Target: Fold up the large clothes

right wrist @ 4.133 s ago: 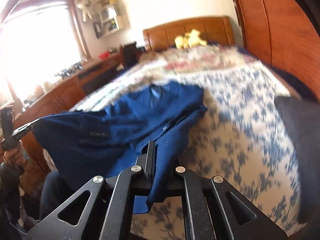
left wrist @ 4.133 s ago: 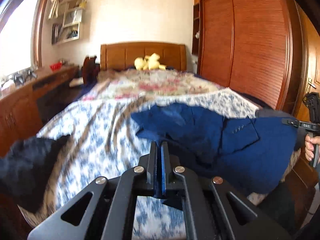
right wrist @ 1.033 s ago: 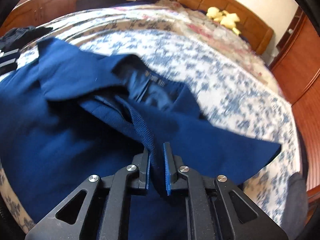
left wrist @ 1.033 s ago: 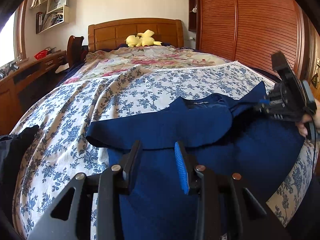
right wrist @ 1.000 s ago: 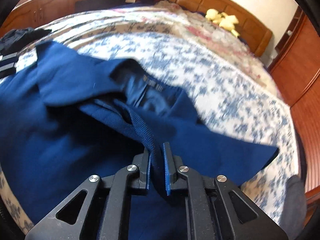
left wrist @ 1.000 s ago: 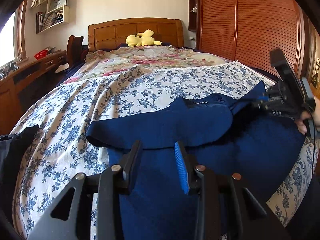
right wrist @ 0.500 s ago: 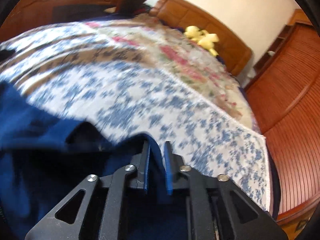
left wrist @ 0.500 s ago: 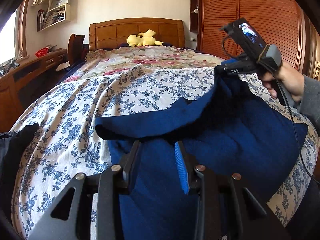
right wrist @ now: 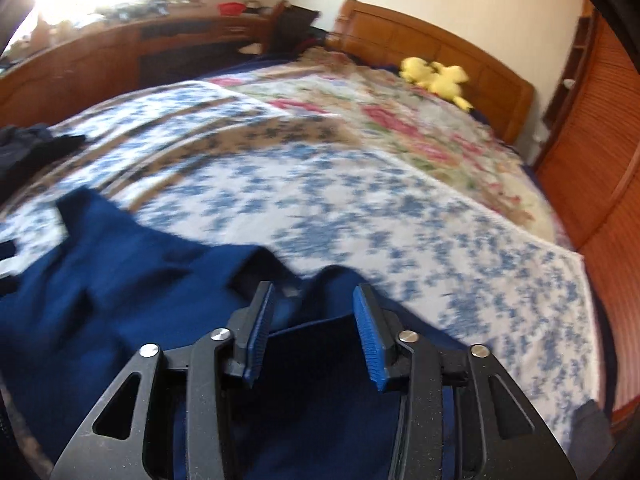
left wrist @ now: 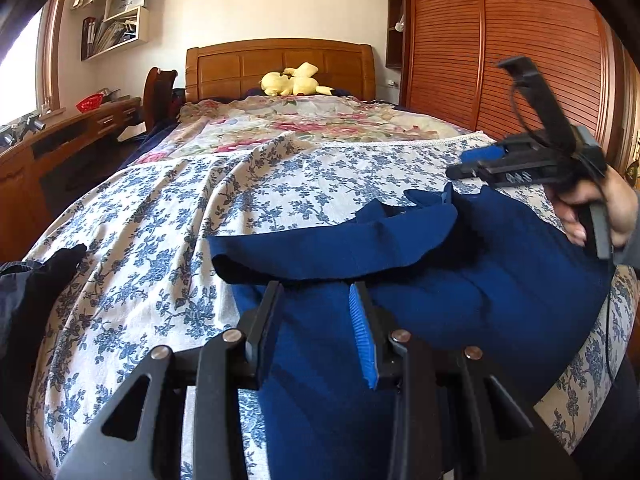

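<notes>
We have the blue jacket (left wrist: 460, 280) spread across the near end of the flowered bedspread (left wrist: 168, 216), its long axis running side to side in front of us, and our left gripper (left wrist: 314, 320) sits low over its near left part with the jaws apart and gripping nothing. On the other side our right gripper (right wrist: 314, 320) is opening above the collar end, no cloth pinched between the pads, so by our reckoning that hand is nearer the folded-over flap.
</notes>
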The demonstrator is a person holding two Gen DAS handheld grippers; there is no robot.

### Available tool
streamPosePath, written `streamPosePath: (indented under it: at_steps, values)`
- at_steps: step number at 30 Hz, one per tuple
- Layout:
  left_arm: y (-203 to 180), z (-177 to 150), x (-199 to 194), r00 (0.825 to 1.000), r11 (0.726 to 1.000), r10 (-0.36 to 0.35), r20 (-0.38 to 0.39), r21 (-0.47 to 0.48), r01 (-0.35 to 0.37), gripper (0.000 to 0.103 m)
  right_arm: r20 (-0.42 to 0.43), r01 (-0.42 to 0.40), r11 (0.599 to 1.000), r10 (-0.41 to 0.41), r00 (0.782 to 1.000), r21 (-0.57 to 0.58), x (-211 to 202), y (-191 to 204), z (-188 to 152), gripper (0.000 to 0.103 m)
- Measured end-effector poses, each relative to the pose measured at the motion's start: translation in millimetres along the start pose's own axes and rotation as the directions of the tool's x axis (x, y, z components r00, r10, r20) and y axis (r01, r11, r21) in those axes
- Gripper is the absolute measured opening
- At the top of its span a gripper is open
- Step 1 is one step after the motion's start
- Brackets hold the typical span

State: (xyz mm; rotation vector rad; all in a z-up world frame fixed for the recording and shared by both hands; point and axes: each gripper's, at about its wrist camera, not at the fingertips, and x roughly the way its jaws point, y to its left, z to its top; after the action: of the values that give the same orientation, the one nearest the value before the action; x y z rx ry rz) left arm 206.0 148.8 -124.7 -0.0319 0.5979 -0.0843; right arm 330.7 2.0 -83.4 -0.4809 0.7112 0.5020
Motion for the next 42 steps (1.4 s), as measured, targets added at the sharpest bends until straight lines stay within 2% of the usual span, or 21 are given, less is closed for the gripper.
streamPosePath:
  at_steps: [3,11,19,22,25,28,29,31,32,33,38,40,41,42]
  values:
    - [5,-1,-2,1.000,1.000,0.004,0.003,-0.012,-0.004,0.033,0.012,-0.080,0.996,0.080,0.997,-0.027,-8,24,-6,0.056]
    - [17,-5,-6,1.000,0.999,0.022,0.002,-0.031,-0.021,0.033,-0.041,-0.216,0.969,0.213,0.976,-0.123,-6,80,-16,0.058]
    - [23,-6,-8,1.000,0.999,0.026,-0.001,-0.040,-0.026,0.033,-0.087,-0.246,0.956,0.234,0.968,-0.158,6,103,-26,0.058]
    - [25,-7,-8,1.000,0.999,0.029,-0.004,-0.040,-0.029,0.033,-0.105,-0.209,0.959,0.192,0.976,-0.192,13,109,-30,0.058]
    - [27,-7,-9,1.000,0.999,0.031,-0.004,-0.043,-0.031,0.033,-0.146,-0.125,0.970,0.096,0.985,-0.208,28,108,-31,0.058]
    - [30,-8,-10,0.999,0.998,0.033,-0.002,-0.049,-0.033,0.033,-0.140,-0.106,0.971,0.077,0.987,-0.214,34,103,-29,0.058]
    - [31,-8,-10,0.999,0.998,0.032,-0.002,-0.051,-0.032,0.033,-0.129,-0.090,0.969,0.061,0.990,-0.230,36,102,-27,0.053]
    - [31,-8,-10,0.999,0.998,0.033,-0.004,-0.051,-0.033,0.033,-0.125,-0.096,0.961,0.065,0.990,-0.257,42,99,-19,0.017]
    - [31,-9,-10,0.999,0.998,0.033,-0.006,-0.051,-0.033,0.033,-0.127,-0.092,0.962,0.061,0.990,-0.257,44,96,-15,0.008]
    - [31,-9,-9,0.999,0.998,0.033,-0.007,-0.051,-0.033,0.033,-0.117,-0.072,0.965,0.044,0.992,-0.252,47,91,-9,0.005]
    - [32,-9,-8,0.999,0.998,0.032,-0.007,-0.049,-0.032,0.033,-0.032,-0.004,0.981,-0.002,0.999,-0.193,50,66,30,0.005]
    - [32,-9,-7,0.999,0.998,0.032,-0.007,-0.050,-0.032,0.033,0.001,0.051,0.987,-0.051,0.999,-0.152,51,54,49,0.005]
    - [32,-9,-7,0.999,0.998,0.032,-0.008,-0.051,-0.032,0.033,0.009,0.064,0.989,-0.063,0.998,-0.133,51,50,54,0.009]
    - [32,-9,-7,0.999,0.998,0.033,-0.008,-0.051,-0.033,0.033,0.021,0.093,0.991,-0.091,0.996,-0.099,50,44,61,0.020]
